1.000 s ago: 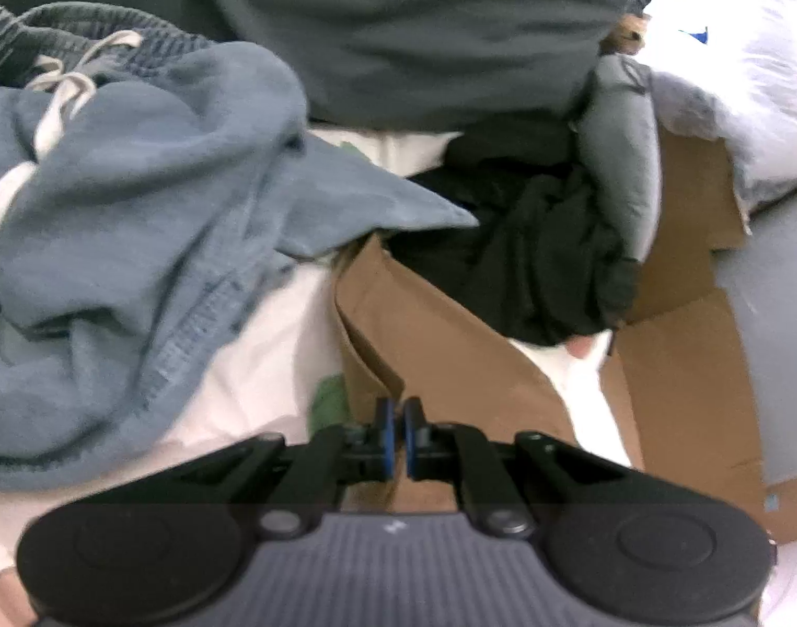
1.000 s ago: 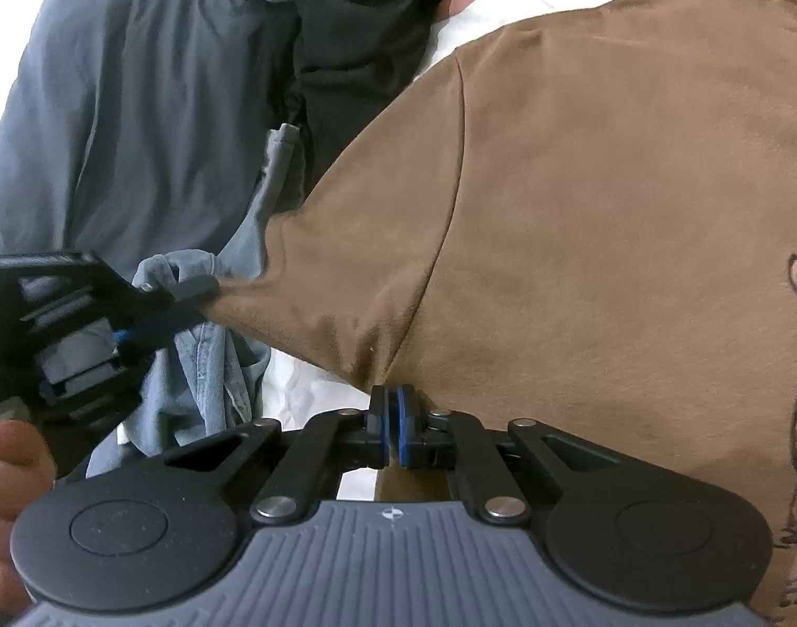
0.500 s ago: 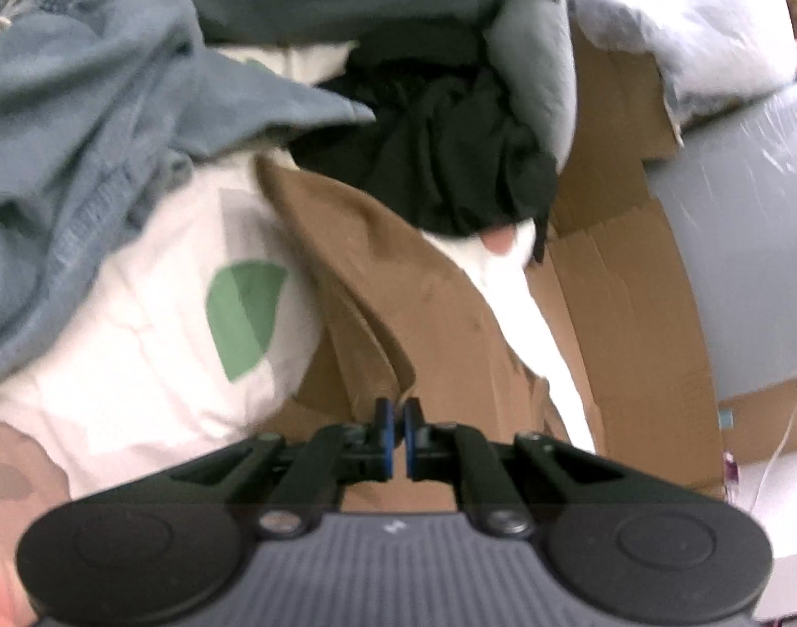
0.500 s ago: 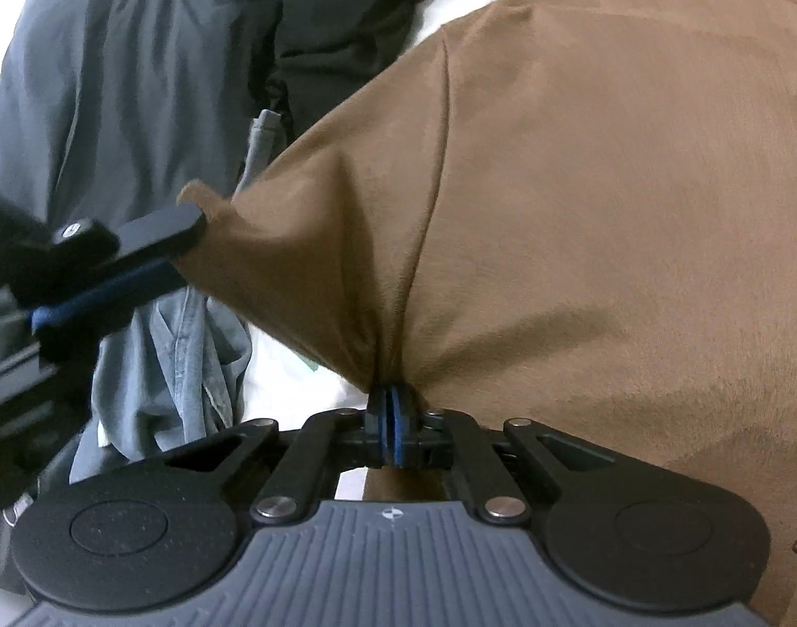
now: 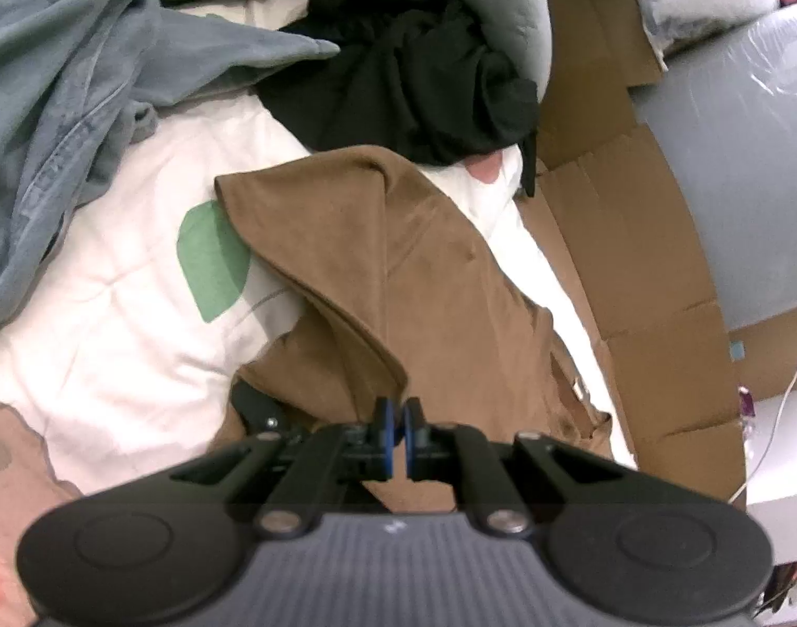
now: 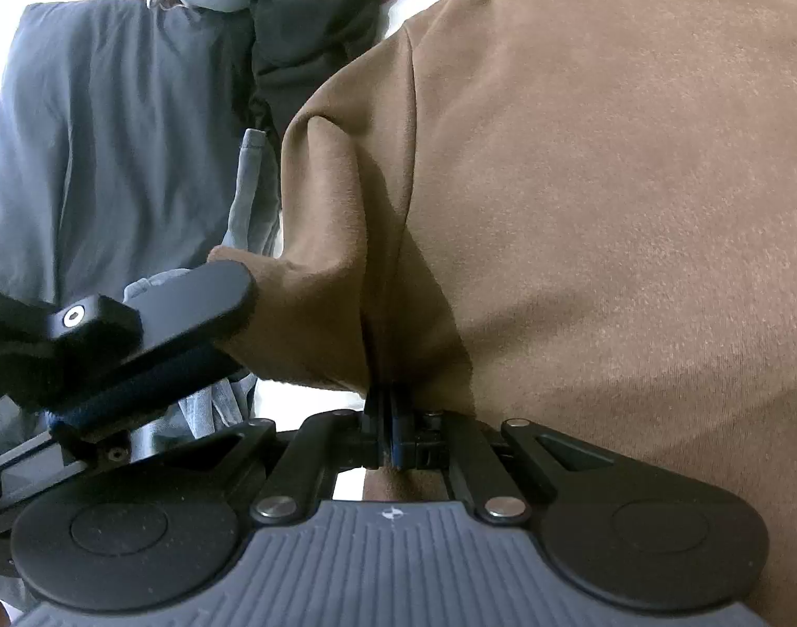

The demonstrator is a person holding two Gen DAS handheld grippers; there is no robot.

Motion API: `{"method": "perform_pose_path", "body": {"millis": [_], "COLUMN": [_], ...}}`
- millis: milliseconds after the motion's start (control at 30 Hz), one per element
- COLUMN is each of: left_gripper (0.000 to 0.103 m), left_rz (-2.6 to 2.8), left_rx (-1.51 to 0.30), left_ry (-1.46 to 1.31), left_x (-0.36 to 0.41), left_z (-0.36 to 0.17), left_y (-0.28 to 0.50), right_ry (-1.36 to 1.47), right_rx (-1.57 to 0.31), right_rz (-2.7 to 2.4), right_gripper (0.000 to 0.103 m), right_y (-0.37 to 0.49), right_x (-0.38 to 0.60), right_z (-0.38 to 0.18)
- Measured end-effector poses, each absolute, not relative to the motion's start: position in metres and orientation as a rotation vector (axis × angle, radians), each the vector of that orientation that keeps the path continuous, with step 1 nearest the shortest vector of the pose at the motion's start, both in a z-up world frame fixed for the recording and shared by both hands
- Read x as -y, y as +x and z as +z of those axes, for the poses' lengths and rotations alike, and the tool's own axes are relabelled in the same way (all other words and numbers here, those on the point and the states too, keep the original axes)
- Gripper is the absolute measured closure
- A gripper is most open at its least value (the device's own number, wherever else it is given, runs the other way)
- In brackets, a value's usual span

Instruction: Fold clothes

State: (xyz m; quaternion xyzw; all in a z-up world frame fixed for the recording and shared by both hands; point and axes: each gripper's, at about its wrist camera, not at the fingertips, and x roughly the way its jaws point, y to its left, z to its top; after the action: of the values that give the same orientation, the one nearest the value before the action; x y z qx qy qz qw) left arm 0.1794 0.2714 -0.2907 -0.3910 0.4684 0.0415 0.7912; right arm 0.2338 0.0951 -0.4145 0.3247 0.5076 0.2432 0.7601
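Left gripper (image 5: pixel 396 436) was clamped on the brown shirt's (image 6: pixel 581 198) sleeve edge, right gripper (image 6: pixel 390 431) pinching its shoulder; the body stretched off rightward across the white bedding (image 5: pixel 126 313), nearer the right one.

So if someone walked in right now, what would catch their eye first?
The big brown cotton T-shirt, filling the right wrist view, with the right gripper and left gripper both shut on its edge. Next, the heap beyond it: a crumpled black garment and a grey-blue sweatshirt on the white bedding.
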Motion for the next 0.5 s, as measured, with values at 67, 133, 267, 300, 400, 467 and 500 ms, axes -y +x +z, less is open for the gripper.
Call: {"method": "perform_pose_path", "body": {"millis": [67,133,267,300,400,467,500], "left_gripper": [0.099,0.099,0.099,0.099,0.099,0.099,0.099], "left_rz": [0.083,0.076,0.054,0.053,0.055,0.056,0.056], "left_rx": [-1.018,-1.011,-1.003,-1.004,-1.015,-1.024,-1.031], "left_ry": [-0.823,-0.8,-0.763,-0.754,-0.74,-0.728,-0.721], "left_x": [-0.271,-0.271,-0.268,-0.267,-0.265,-0.262,-0.26], "left_z": [-0.292,-0.291,-0.285,-0.285,-0.285,-0.287,-0.288], "left_y": [0.18,0.18,0.181,0.182,0.181,0.181,0.18], "right_ry": [0.707,0.707,0.703,0.704,0.721,0.74,0.744], "right_rx": [-1.111,-1.119,-1.091,-1.08,-1.059,-1.055,-1.051], "right_rz": [0.529,0.529,0.54,0.529,0.483,0.437,0.412], "right_gripper": [0.097,0.092,0.051,0.048,0.046,0.046,0.046], "right_y": [0.233,0.232,0.215,0.211,0.197,0.189,0.185], "right_x": [-0.094,-0.092,-0.079,-0.073,-0.052,-0.036,-0.028], "right_z": [-0.413,-0.408,-0.391,-0.388,-0.381,-0.379,-0.377]}}
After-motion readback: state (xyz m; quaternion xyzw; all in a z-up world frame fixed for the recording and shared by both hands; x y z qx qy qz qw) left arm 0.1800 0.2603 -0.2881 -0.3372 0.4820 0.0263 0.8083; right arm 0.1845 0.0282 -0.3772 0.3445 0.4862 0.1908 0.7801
